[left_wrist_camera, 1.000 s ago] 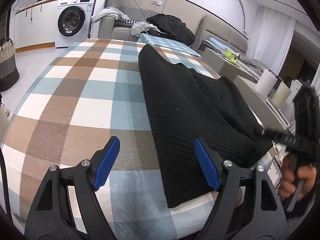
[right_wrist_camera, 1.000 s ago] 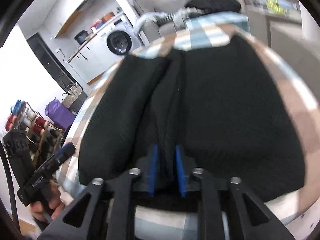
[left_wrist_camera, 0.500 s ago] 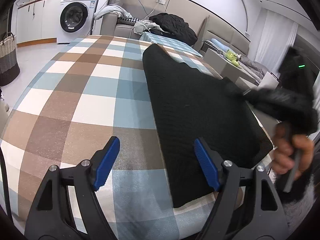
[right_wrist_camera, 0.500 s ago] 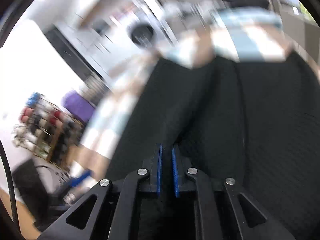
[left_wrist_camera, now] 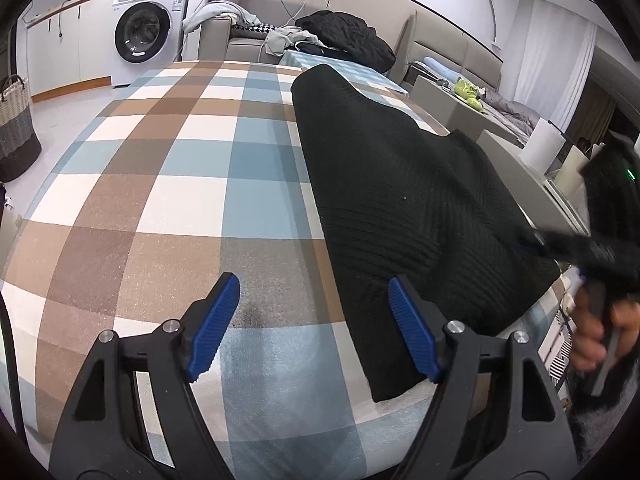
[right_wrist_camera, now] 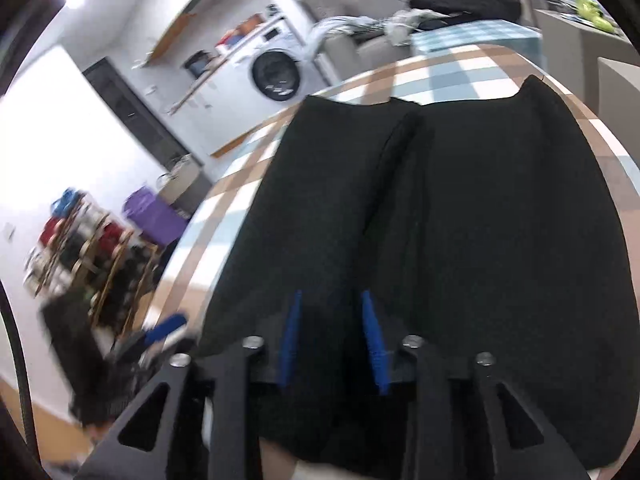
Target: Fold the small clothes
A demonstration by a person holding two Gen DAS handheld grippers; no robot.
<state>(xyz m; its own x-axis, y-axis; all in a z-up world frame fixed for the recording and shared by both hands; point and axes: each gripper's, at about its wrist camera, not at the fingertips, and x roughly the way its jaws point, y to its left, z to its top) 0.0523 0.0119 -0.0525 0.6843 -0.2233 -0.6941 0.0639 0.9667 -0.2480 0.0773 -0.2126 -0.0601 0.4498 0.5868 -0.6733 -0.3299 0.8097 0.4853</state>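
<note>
Lying flat along the right part of the checked tablecloth (left_wrist_camera: pixel 168 184), the black garment (left_wrist_camera: pixel 400 208) is partly folded; right gripper (right_wrist_camera: pixel 332 340) jaws, just opened, are parted over its near hem, nothing pinched. Left gripper (left_wrist_camera: pixel 316 320) is held spread and empty beside the cloth's left edge; a fresh grasp for the next fold is likely needed.

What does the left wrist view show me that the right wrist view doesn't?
Left wrist only: the left gripper, open over bare checked cloth, and the hand holding the right tool at the frame's right edge.
Right wrist only: the right gripper, jaws just opening above the black garment, its centre fold, and a shoe rack on the floor.
Both: the garment, the checked cloth and the washing machine.
</note>
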